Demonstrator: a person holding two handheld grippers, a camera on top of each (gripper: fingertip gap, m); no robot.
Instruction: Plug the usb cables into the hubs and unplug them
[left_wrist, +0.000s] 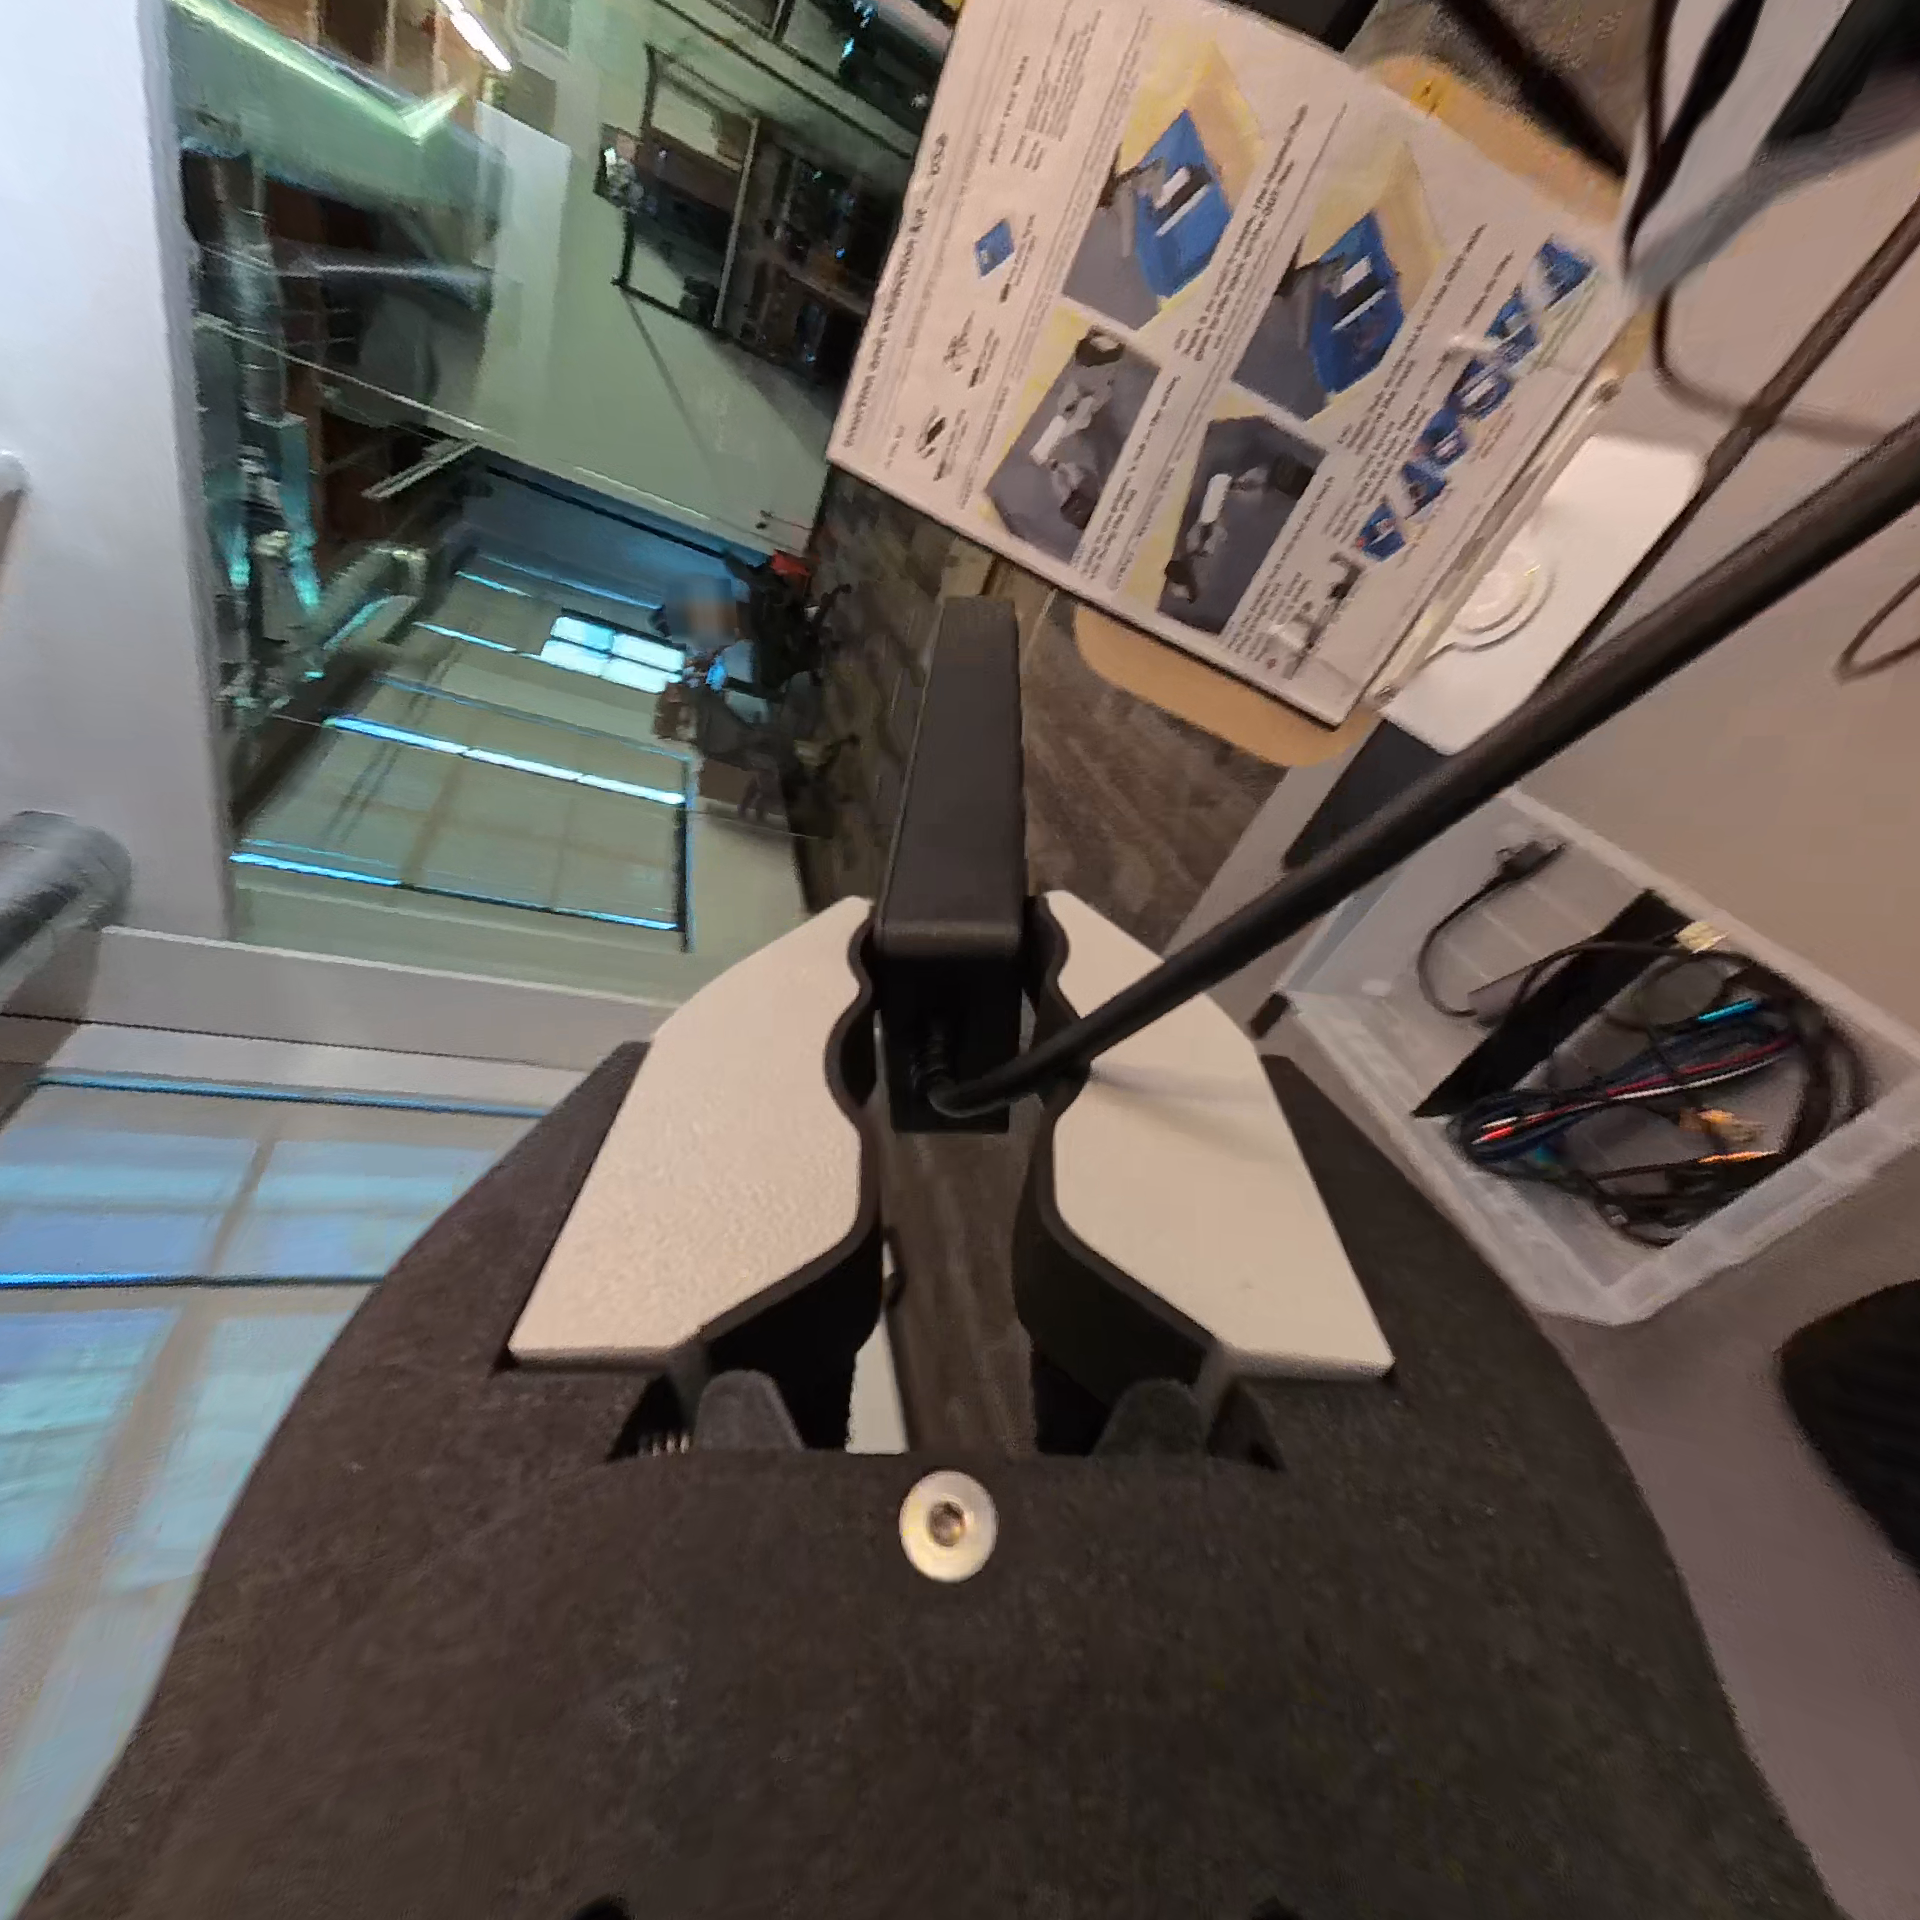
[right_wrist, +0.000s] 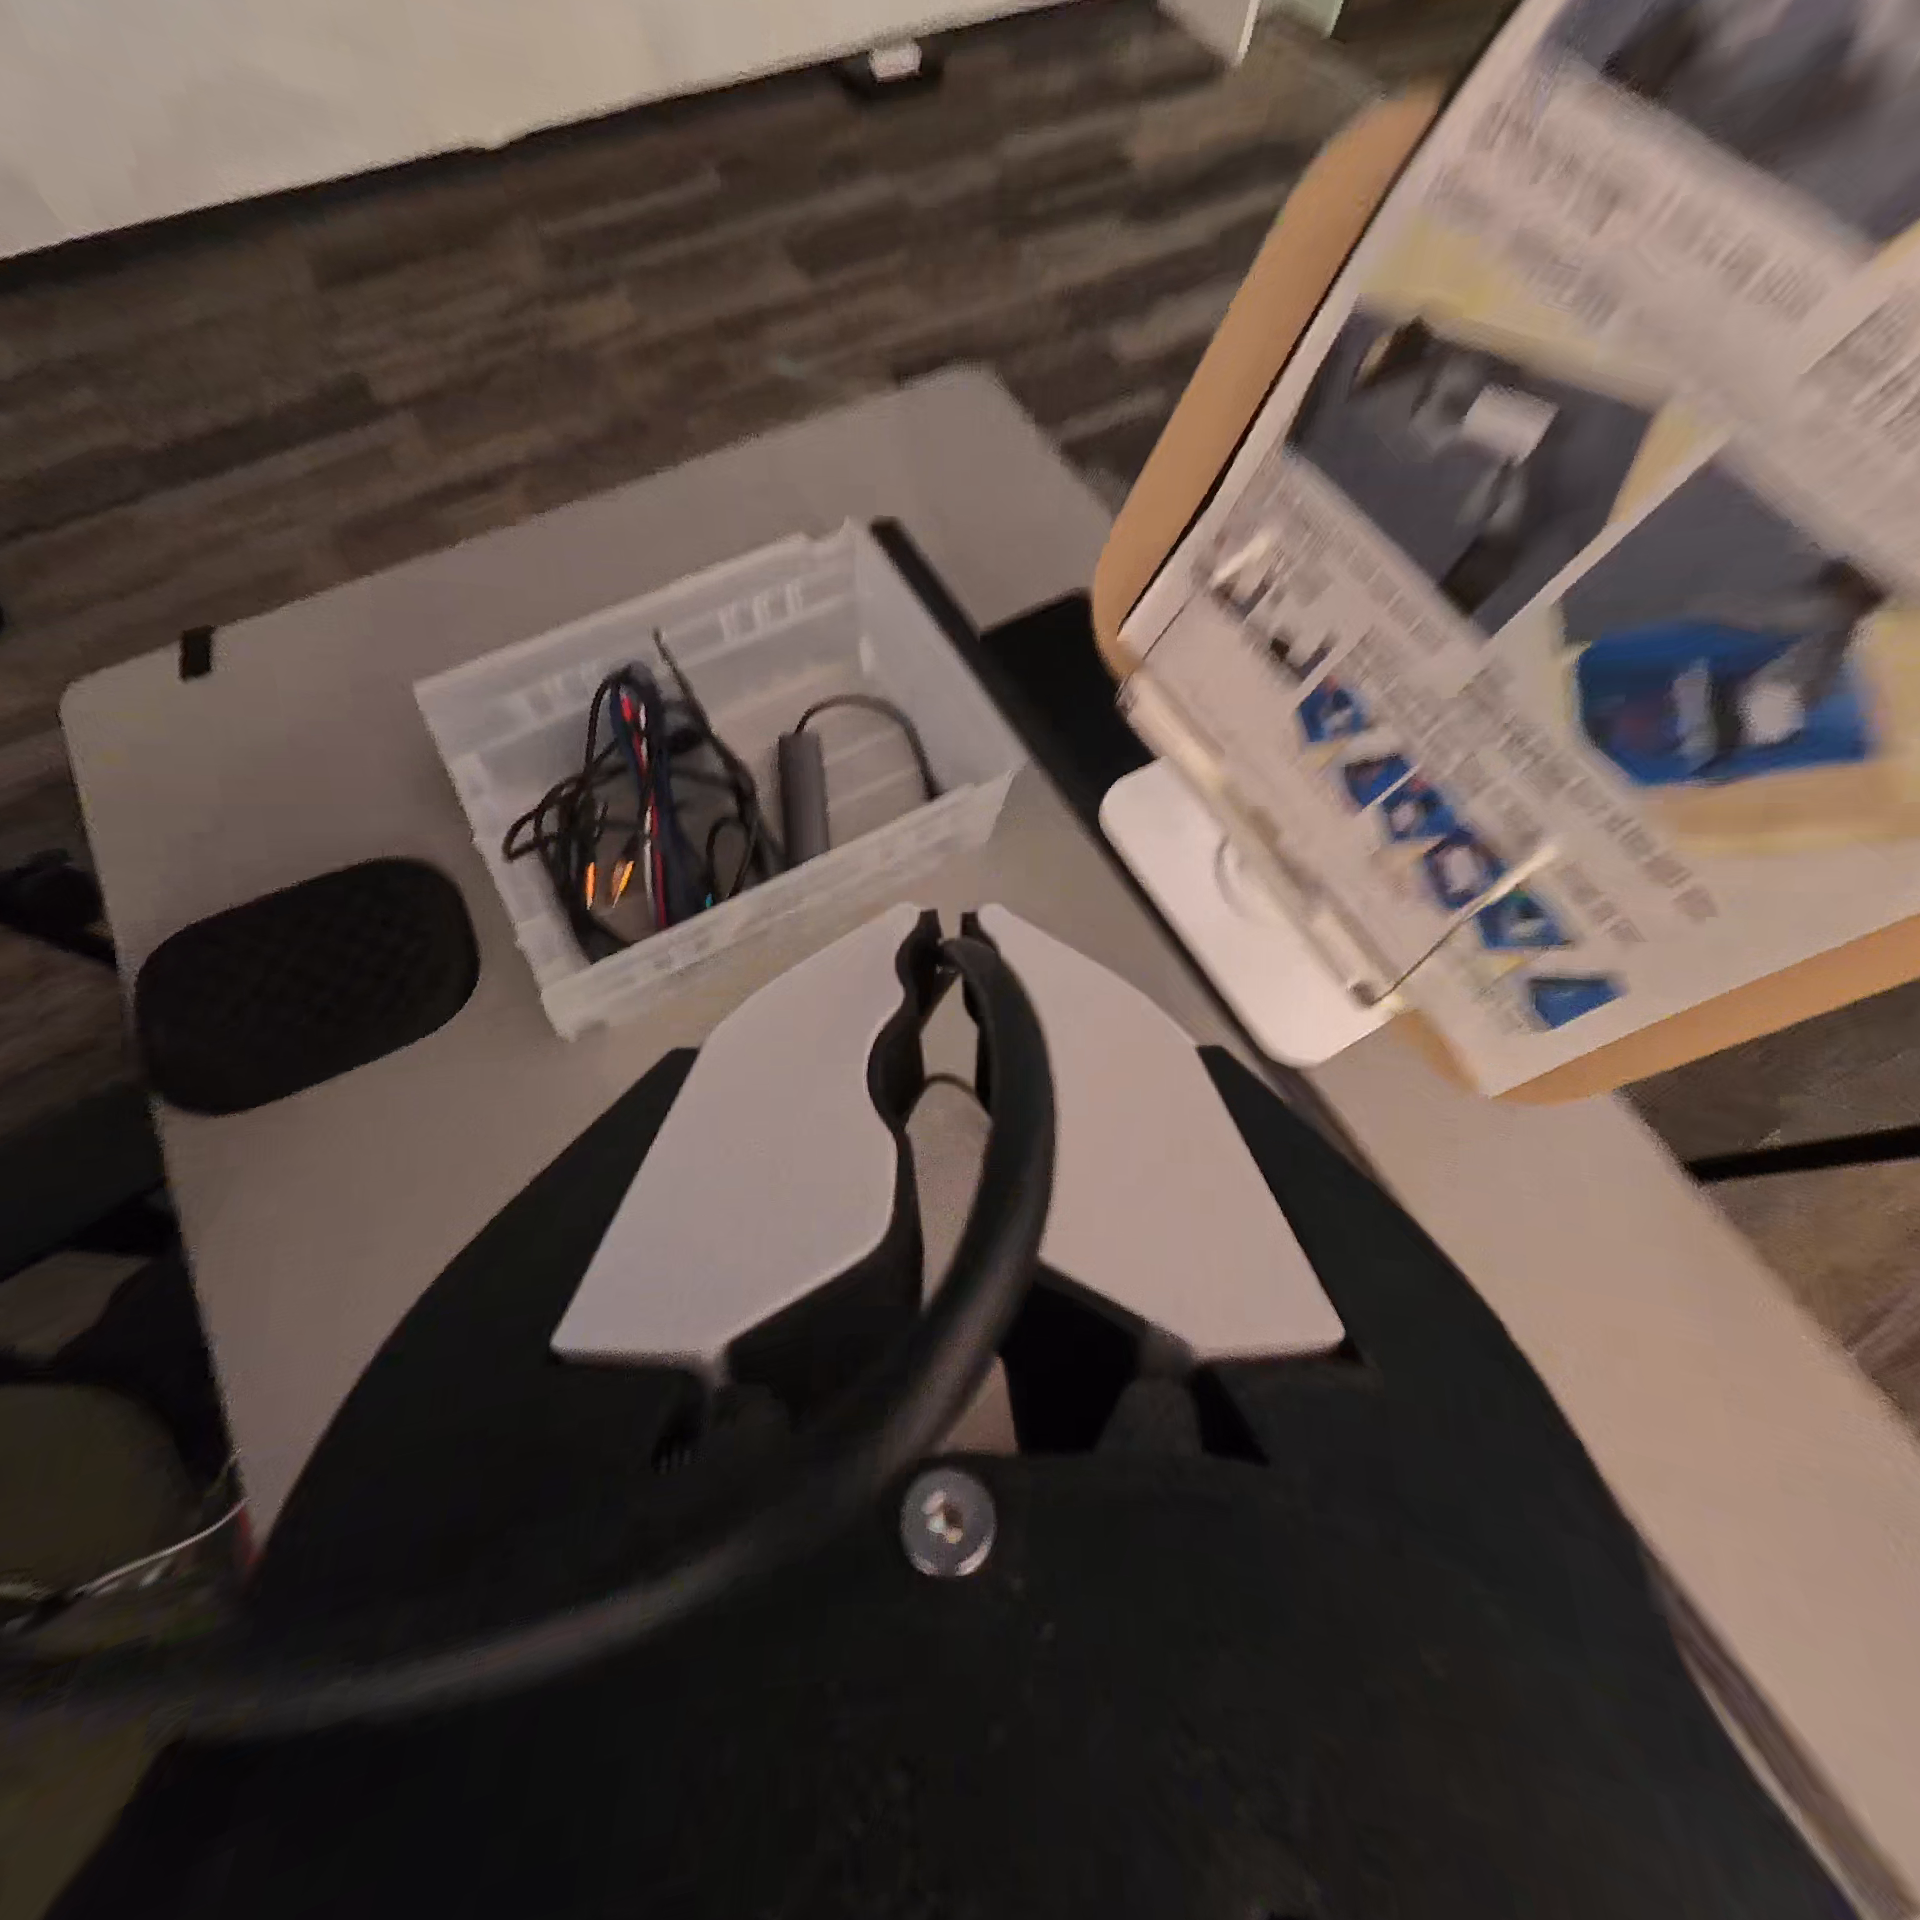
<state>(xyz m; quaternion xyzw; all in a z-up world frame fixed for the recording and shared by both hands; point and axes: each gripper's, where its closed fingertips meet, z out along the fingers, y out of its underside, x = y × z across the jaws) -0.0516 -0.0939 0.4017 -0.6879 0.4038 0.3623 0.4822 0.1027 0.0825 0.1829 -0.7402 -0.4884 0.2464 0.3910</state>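
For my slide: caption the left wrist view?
Left gripper clamps a black hub, its cable trailing right above a bin.

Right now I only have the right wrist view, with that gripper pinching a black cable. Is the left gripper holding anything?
Observer: Yes. The left gripper is shut on a black USB hub, gripping its near end.
Operator: Is a cable attached to that hub?
Observer: One black cable leaves the hub's near end and runs up and to the right, out of frame.
Operator: Is the hub resting on the table?
Observer: No, it is held in the air, with only floor behind it.
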